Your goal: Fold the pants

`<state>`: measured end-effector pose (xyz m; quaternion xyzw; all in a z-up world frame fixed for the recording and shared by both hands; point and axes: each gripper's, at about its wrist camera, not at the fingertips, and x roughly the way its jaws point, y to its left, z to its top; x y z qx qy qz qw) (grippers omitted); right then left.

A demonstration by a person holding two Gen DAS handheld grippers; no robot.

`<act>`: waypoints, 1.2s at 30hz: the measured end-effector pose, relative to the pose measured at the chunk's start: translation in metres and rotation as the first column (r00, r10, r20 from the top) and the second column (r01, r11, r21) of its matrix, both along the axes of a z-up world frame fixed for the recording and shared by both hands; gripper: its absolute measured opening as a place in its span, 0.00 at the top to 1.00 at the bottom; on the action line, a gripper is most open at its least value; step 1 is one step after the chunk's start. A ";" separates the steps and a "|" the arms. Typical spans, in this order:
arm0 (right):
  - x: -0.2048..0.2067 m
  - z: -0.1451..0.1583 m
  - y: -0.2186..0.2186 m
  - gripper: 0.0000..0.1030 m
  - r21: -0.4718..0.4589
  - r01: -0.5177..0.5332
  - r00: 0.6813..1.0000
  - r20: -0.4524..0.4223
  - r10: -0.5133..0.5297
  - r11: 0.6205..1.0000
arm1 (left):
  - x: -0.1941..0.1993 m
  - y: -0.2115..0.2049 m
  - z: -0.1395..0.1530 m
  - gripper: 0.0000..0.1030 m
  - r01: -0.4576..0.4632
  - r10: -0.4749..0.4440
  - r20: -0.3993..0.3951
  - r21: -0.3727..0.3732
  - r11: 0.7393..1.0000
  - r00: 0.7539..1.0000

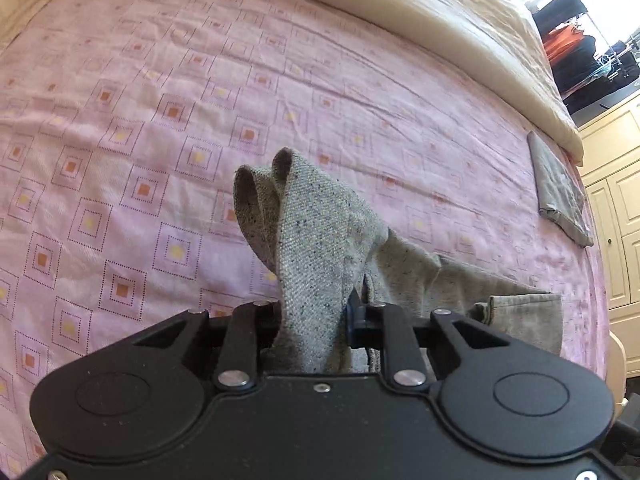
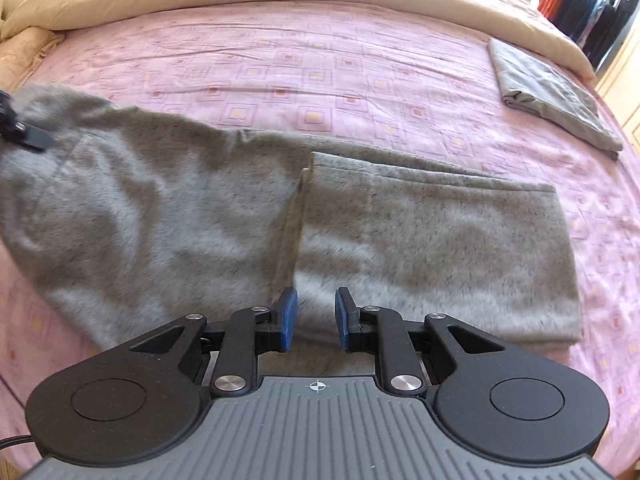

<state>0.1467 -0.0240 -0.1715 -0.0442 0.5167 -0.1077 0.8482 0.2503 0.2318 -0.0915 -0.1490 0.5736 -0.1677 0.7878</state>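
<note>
The grey pants (image 2: 360, 232) lay across the near part of the bed (image 1: 120, 120), stretched along its near edge, with one end already doubled over so that a folded edge ran across the middle of the cloth. The left gripper (image 1: 310, 316) had its fingers closed on a bunched end of the pants, the fabric rising in two loops between them; in the right wrist view that same end showed lifted off the sheet toward the left side of the bed, though the cloth there was blurred and just how much of it was off the bed was hard to tell. The right gripper (image 2: 316, 316) hung over the near edge of the pants with its fingers narrowly parted and nothing between them, the blue pads clear of the cloth. A second folded grey garment (image 2: 552, 100) lay well apart near the far right corner of the bed, beside the beige duvet (image 2: 280, 4). The step in hand looked like the second fold: carrying the held end over onto the part already folded. The next move would call for the left hand to bring its end across and lay it level with the opposite edge, while the right hand pinned or gripped the near edge so the lower layer did not slide.
</note>
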 end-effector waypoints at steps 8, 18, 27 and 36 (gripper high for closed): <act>0.015 -0.028 -0.018 0.76 0.101 -0.150 0.988 -0.024 0.153 0.984 | -0.025 -0.062 0.058 0.74 -0.034 0.030 0.075 0.048 0.998 0.997; -0.019 0.010 -0.112 0.78 0.279 -0.125 0.992 0.046 0.117 0.952 | -0.057 -0.239 0.081 0.74 0.070 -0.077 0.129 0.055 0.996 0.989; -0.044 0.030 -0.195 0.76 0.287 -0.054 0.996 0.086 0.031 0.956 | -0.089 -0.290 0.048 0.67 0.038 -0.050 0.064 0.186 0.982 0.997; -0.022 0.041 -0.206 0.50 0.506 -0.068 0.989 0.149 -0.009 0.860 | -0.120 -0.219 -0.007 0.67 -0.001 0.005 -0.007 0.481 0.876 1.000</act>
